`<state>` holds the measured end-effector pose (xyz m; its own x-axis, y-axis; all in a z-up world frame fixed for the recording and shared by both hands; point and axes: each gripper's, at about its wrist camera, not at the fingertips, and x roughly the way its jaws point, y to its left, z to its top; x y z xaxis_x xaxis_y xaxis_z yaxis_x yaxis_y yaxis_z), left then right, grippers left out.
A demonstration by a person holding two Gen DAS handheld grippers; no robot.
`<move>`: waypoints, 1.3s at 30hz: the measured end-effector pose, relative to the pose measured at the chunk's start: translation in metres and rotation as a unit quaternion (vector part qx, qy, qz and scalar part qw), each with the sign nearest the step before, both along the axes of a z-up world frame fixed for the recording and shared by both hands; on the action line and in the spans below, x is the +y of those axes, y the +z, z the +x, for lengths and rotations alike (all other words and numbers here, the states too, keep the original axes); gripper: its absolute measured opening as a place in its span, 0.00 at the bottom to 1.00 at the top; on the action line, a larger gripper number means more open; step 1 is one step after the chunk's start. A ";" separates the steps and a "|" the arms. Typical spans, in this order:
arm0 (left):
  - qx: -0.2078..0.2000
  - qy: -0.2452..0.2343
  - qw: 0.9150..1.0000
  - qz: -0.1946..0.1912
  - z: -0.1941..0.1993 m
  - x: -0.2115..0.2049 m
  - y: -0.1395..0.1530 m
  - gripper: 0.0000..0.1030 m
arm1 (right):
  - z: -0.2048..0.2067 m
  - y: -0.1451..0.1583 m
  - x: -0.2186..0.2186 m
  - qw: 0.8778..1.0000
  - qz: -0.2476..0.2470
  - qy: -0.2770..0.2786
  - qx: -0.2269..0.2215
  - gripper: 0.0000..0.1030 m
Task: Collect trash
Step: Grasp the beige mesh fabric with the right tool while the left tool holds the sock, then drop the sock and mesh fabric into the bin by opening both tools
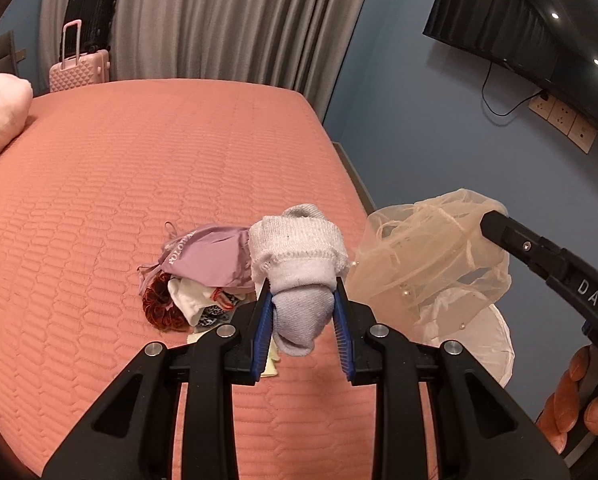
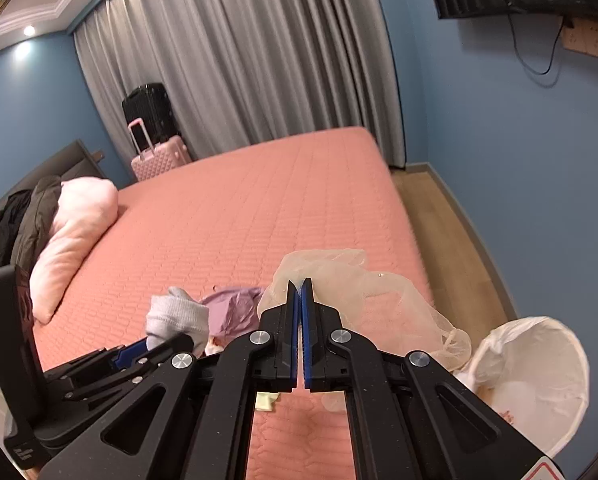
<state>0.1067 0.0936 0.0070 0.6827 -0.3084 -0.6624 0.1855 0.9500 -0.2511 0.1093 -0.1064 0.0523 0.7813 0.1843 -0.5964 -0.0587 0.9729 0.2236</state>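
Observation:
My left gripper (image 1: 303, 300) is shut on a rolled grey-white sock (image 1: 299, 268), held above the salmon bed (image 1: 139, 184); the sock also shows in the right wrist view (image 2: 177, 316). My right gripper (image 2: 300, 292) is shut on a sheer beige mesh fabric (image 2: 363, 296), which hangs to the right of the sock in the left wrist view (image 1: 431, 256). A white-lined trash bin (image 2: 539, 364) stands on the floor beside the bed, below the fabric. A pile of a lilac garment (image 1: 207, 256), a red scrunchie (image 1: 163, 304) and small items lies on the bed behind the sock.
A pale yellow paper scrap (image 2: 267, 400) lies on the bed near me. A pink pillow (image 2: 75, 236) and dark clothes are at the headboard. Pink and black suitcases (image 2: 159, 152) stand by the grey curtain. A TV (image 1: 539, 28) hangs on the blue wall.

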 end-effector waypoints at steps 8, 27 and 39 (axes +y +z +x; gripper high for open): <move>-0.039 -0.050 0.998 0.008 -0.016 -0.054 0.029 0.26 | -0.037 0.053 -0.055 0.998 -0.008 -0.042 -0.049 0.01; -0.048 -0.198 0.979 0.022 -0.035 -0.195 0.044 0.28 | -0.089 0.059 -0.172 0.987 -0.032 -0.148 -0.044 0.01; -0.017 -0.224 0.974 0.011 -0.025 -0.244 0.025 0.63 | -0.087 0.033 -0.209 0.983 -0.011 -0.180 -0.014 0.10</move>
<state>0.0818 -0.1501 0.0323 0.5043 -0.5662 -0.6520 0.5905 0.7770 -0.2180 0.0225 -0.3154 0.0854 0.8093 -0.1207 -0.5749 0.2851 0.9364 0.2047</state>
